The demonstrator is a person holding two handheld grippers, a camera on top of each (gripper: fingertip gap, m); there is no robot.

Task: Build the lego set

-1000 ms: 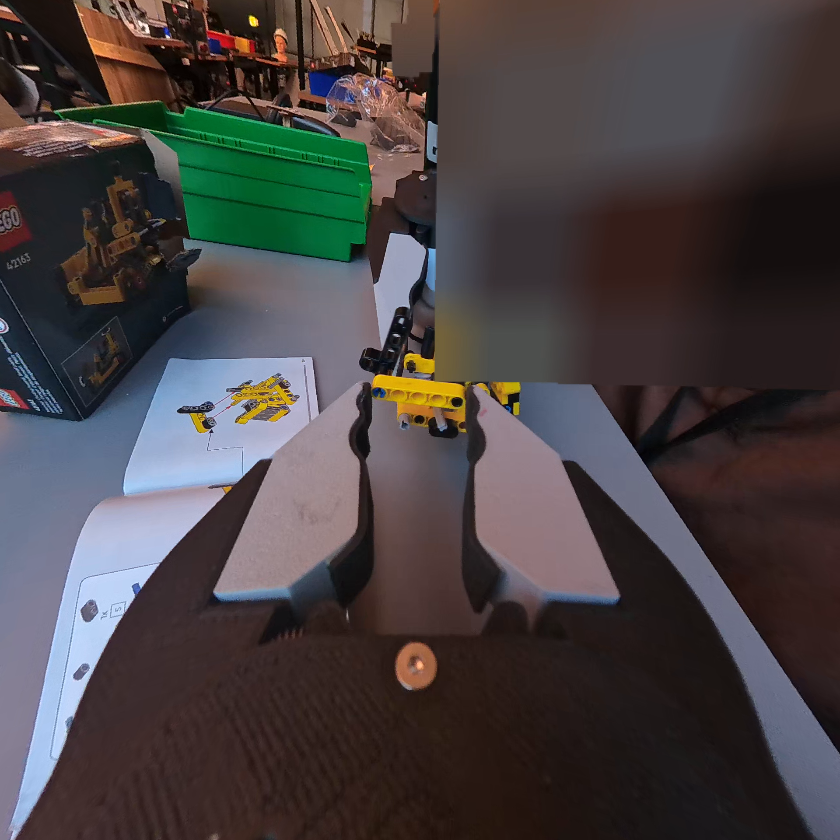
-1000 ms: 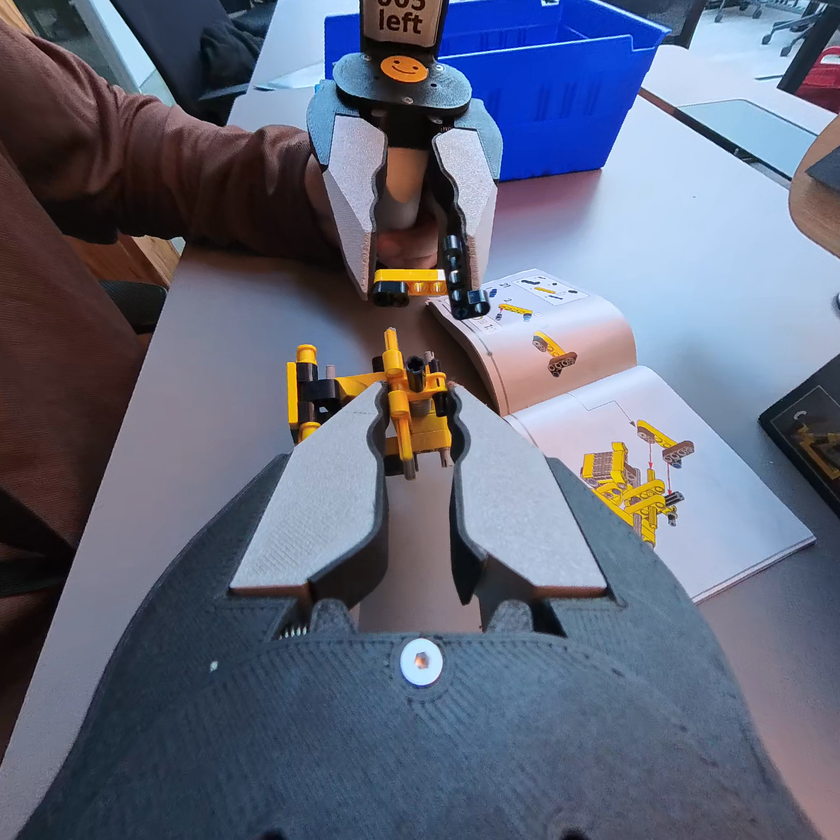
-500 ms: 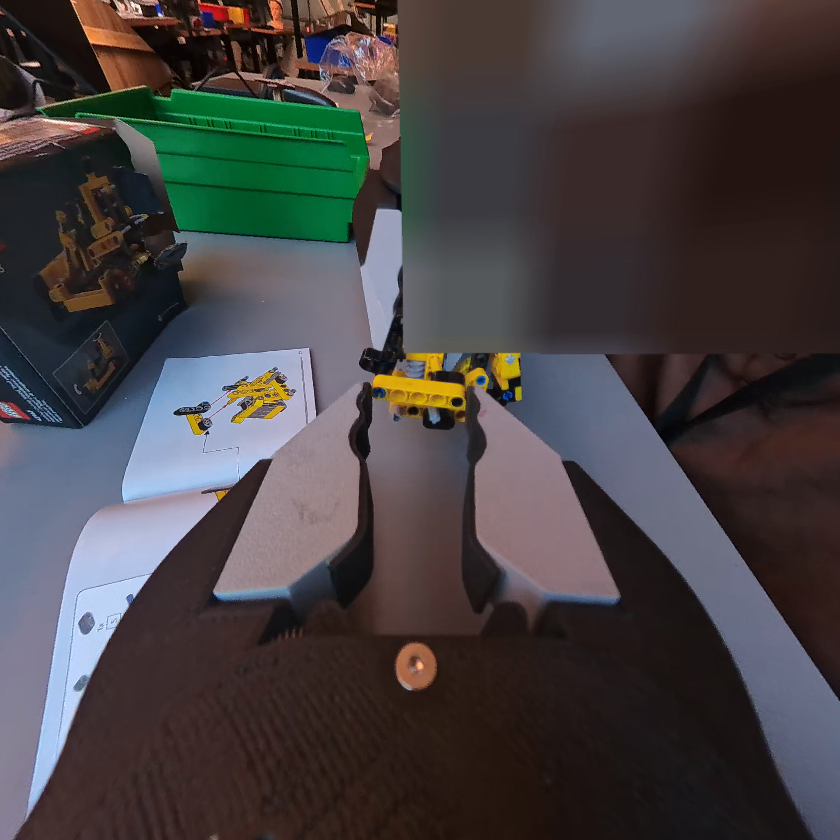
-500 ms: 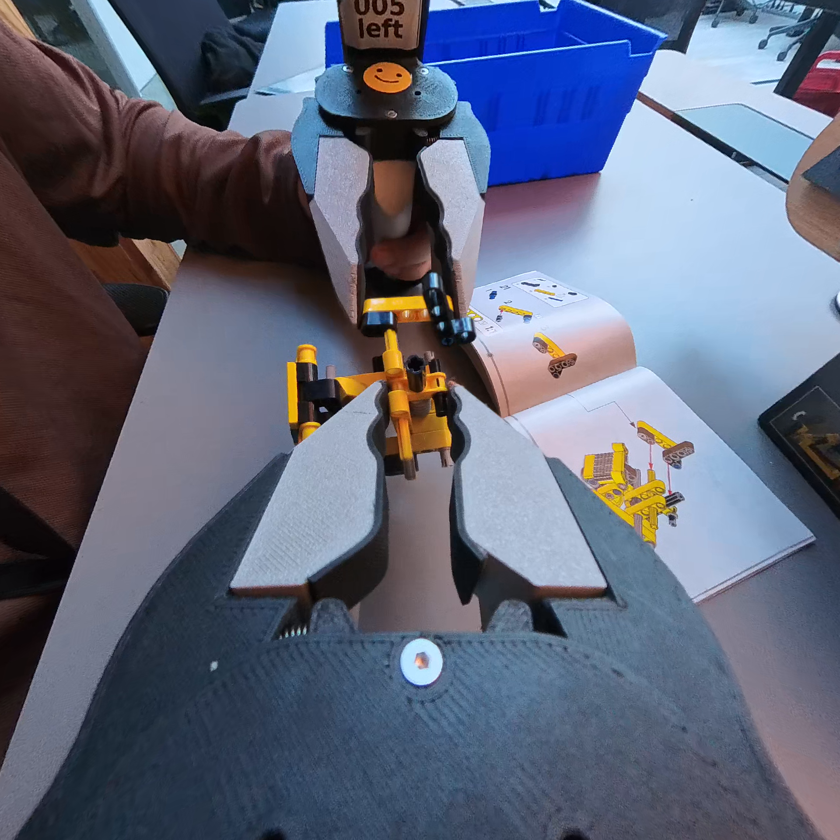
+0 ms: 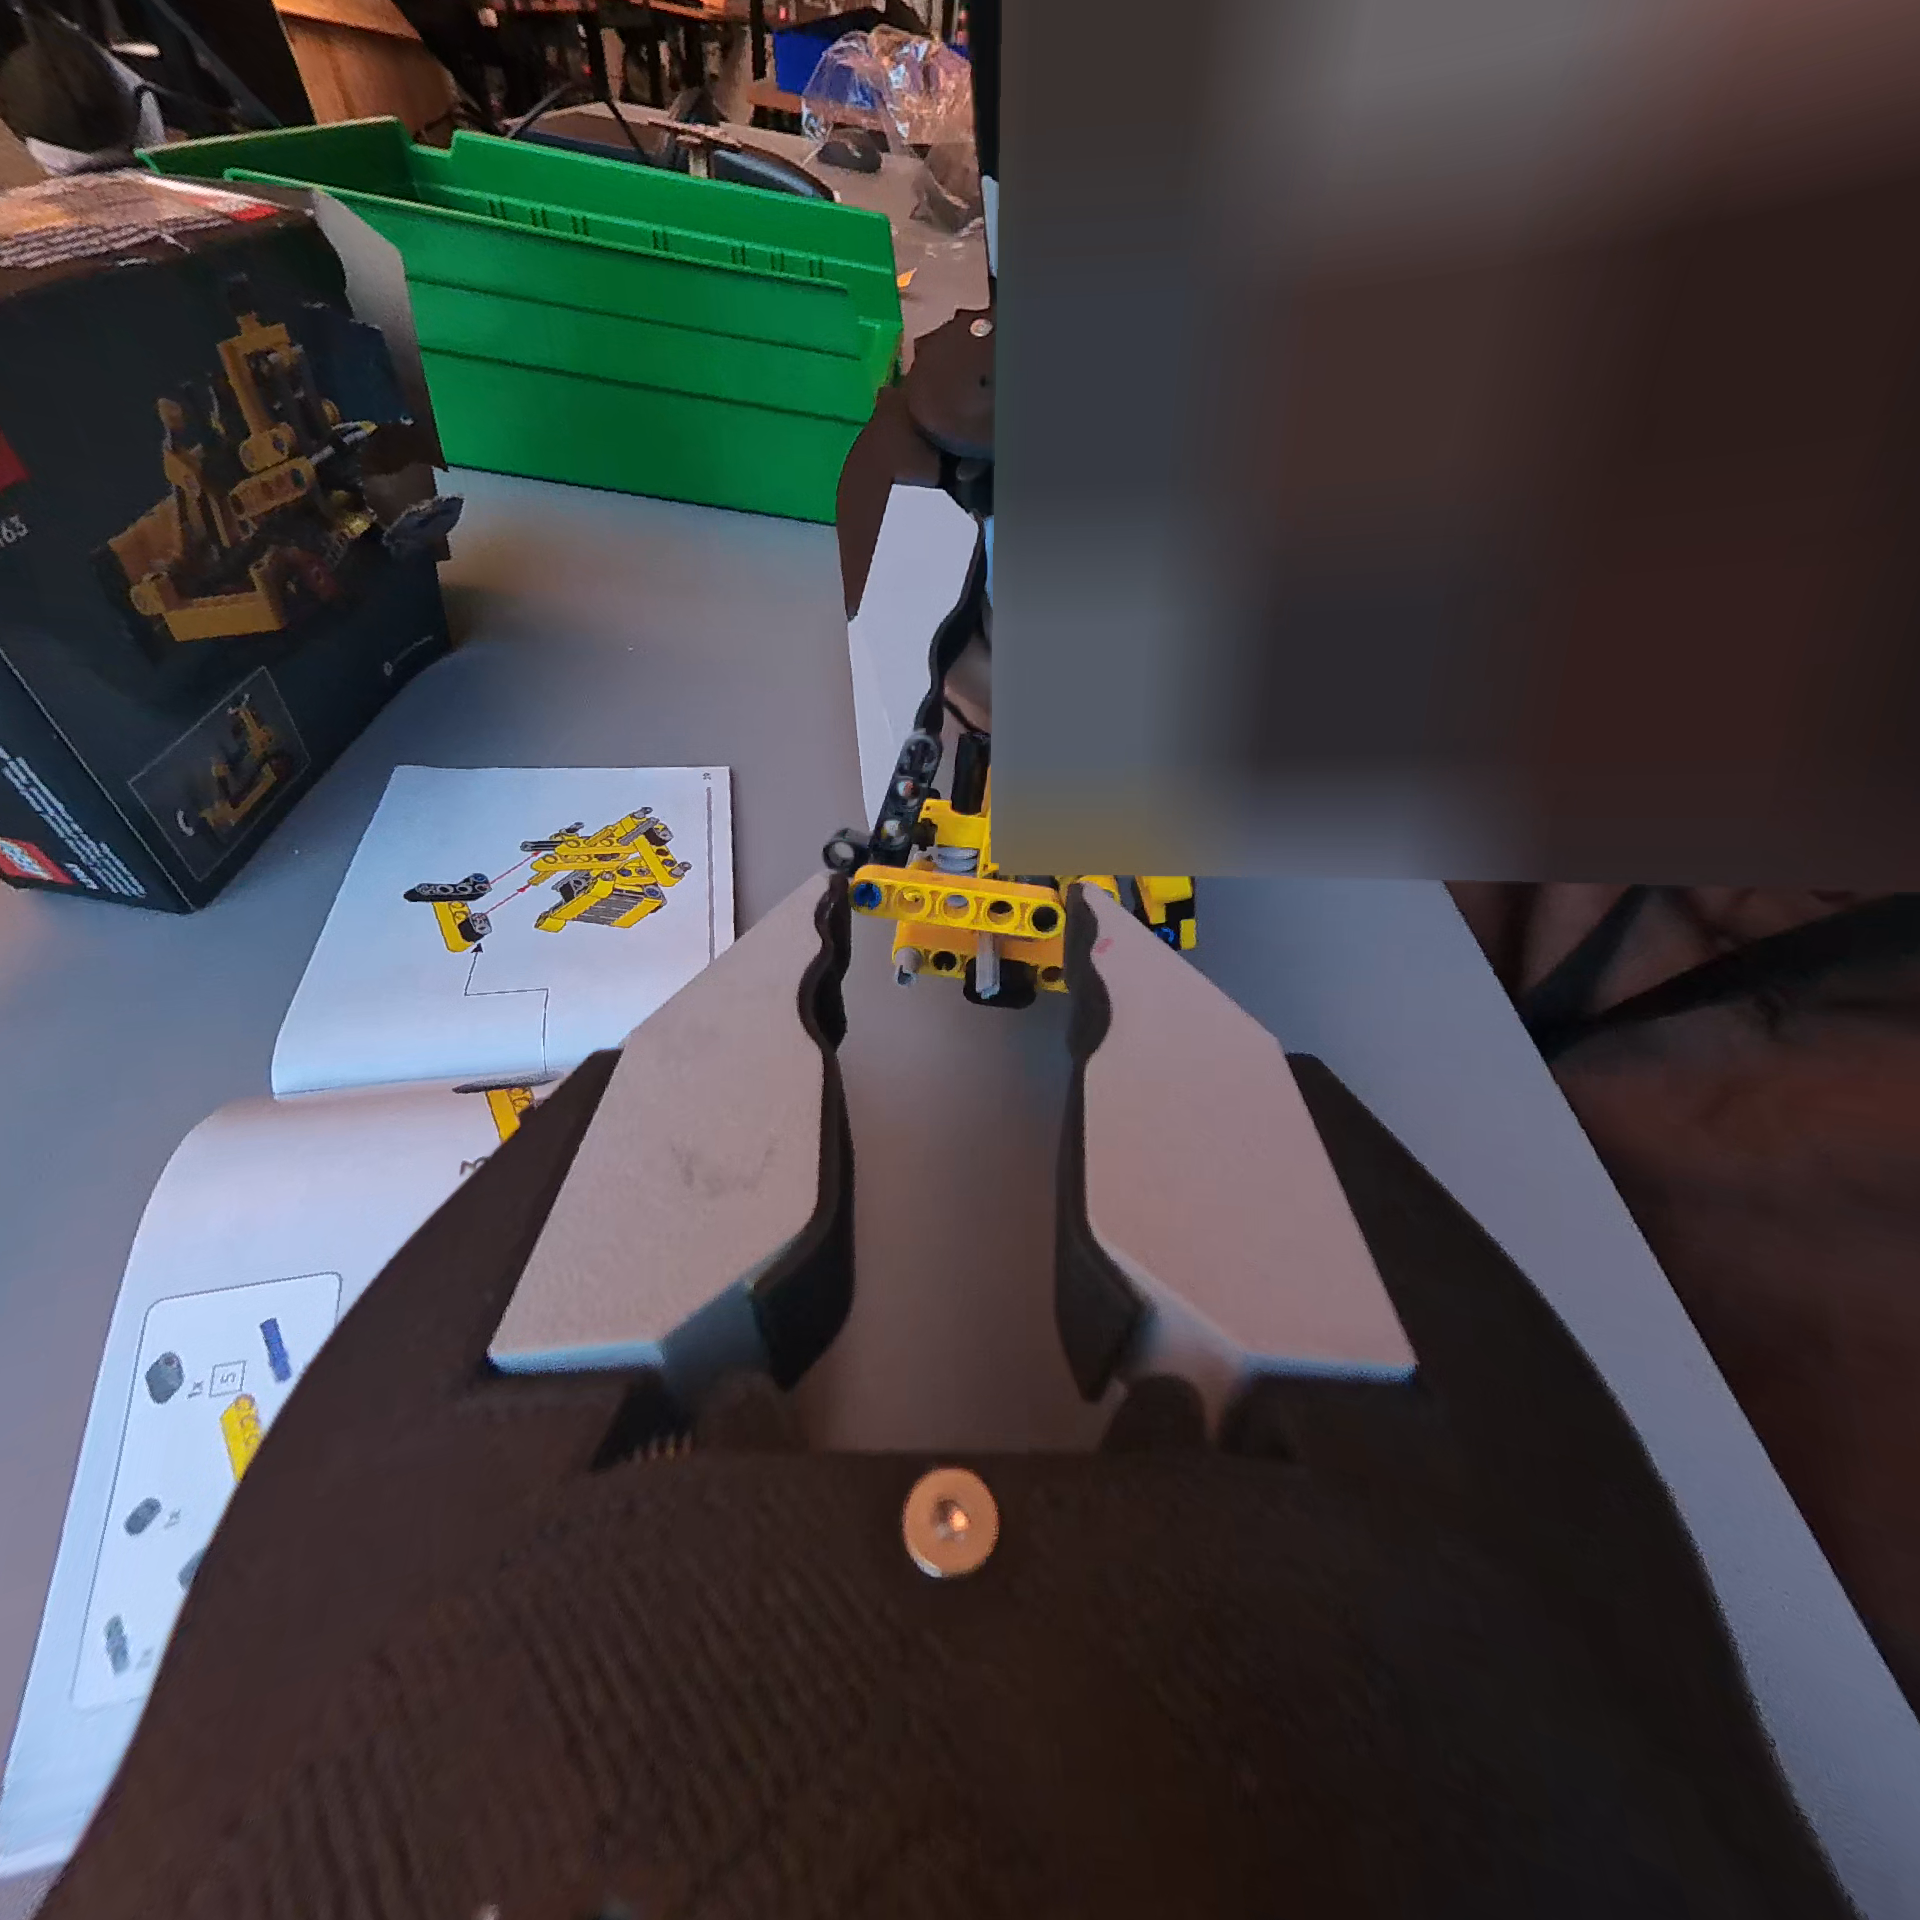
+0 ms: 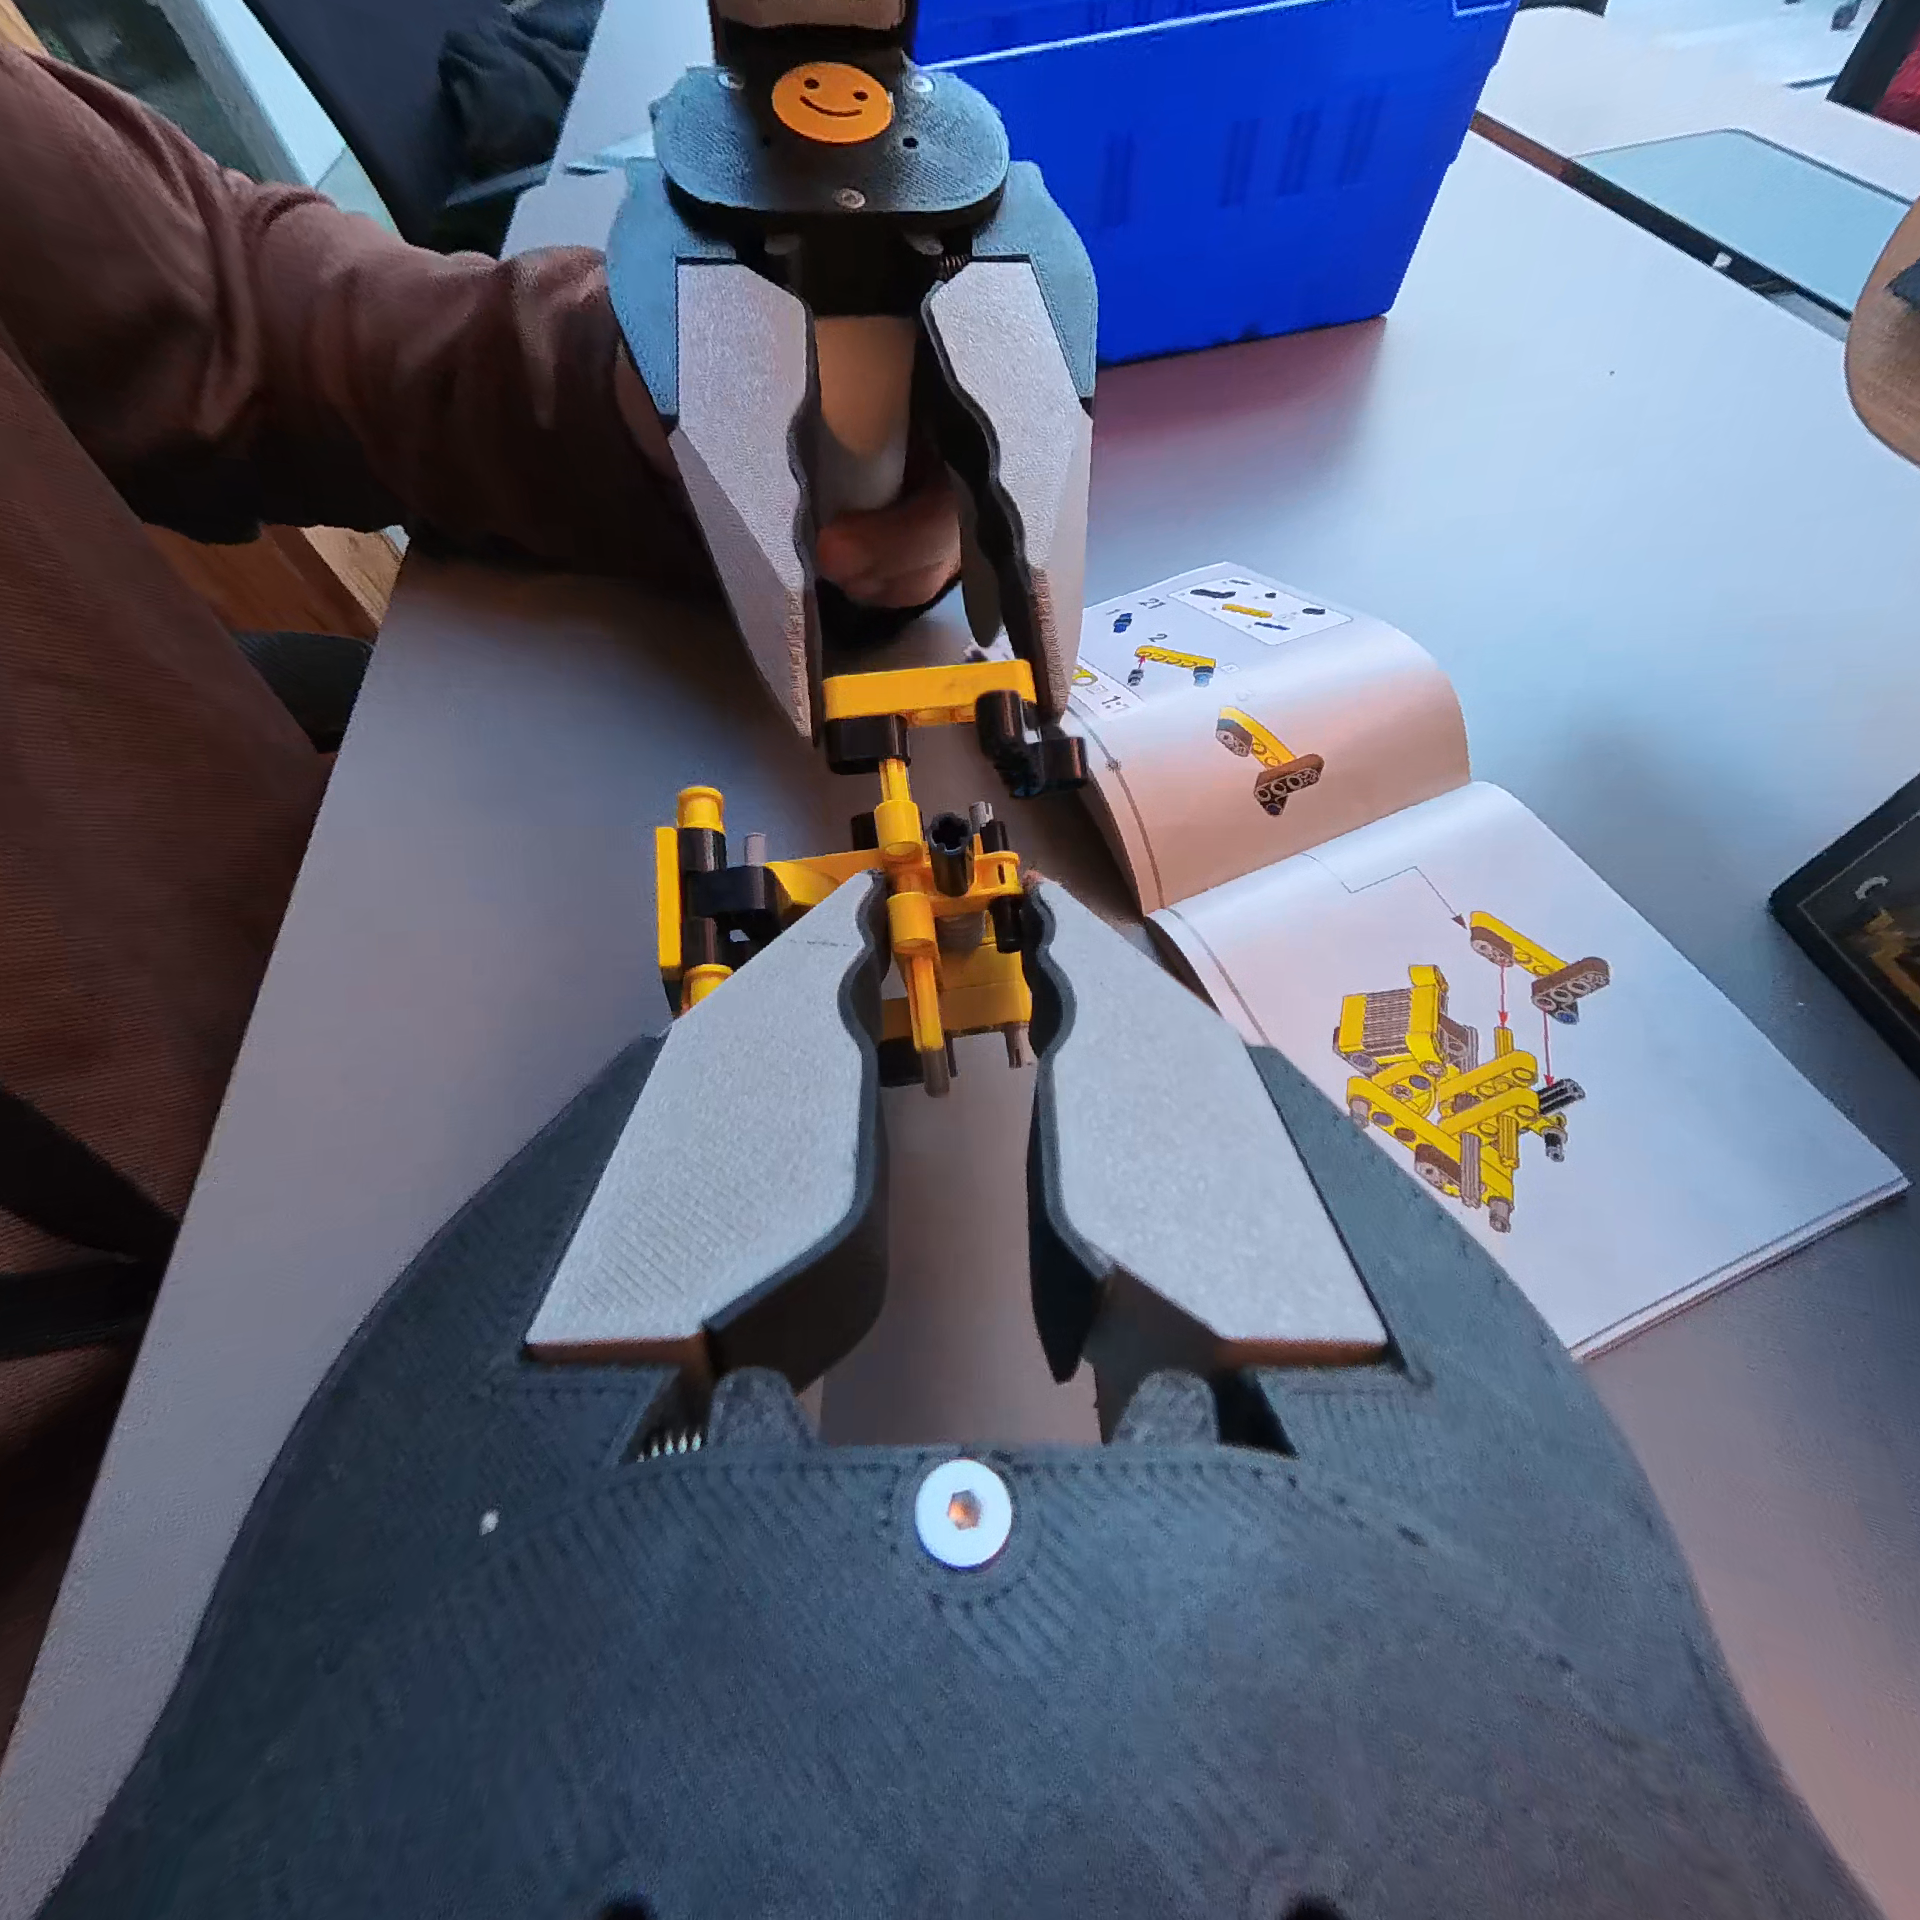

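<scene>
My left gripper (image 5: 956,909) is shut on a yellow holed beam (image 5: 956,906) with a black link (image 5: 902,790) hanging from one end. The right wrist view shows this left gripper (image 6: 925,717) from the front, holding the beam (image 6: 925,694) right above a yellow axle (image 6: 891,792) that sticks up from the model. My right gripper (image 6: 948,914) is shut on the yellow and black lego model (image 6: 935,935), which rests on the grey table (image 6: 499,831). In the left wrist view the model (image 5: 977,961) sits just behind the beam, partly hidden.
An open instruction booklet (image 6: 1455,987) lies right of the model, and it also shows in the left wrist view (image 5: 520,935). The lego box (image 5: 208,520) and a green bin (image 5: 644,343) stand at the left. A blue bin (image 6: 1226,156) is behind. A person's brown sleeve (image 6: 260,364) is at left. My two grippers' fingertips are within a few centimetres of each other.
My left gripper has come down and toward the model with the beam, from well above it to the tip of the upright yellow axle. The right gripper and the model have stayed put.
</scene>
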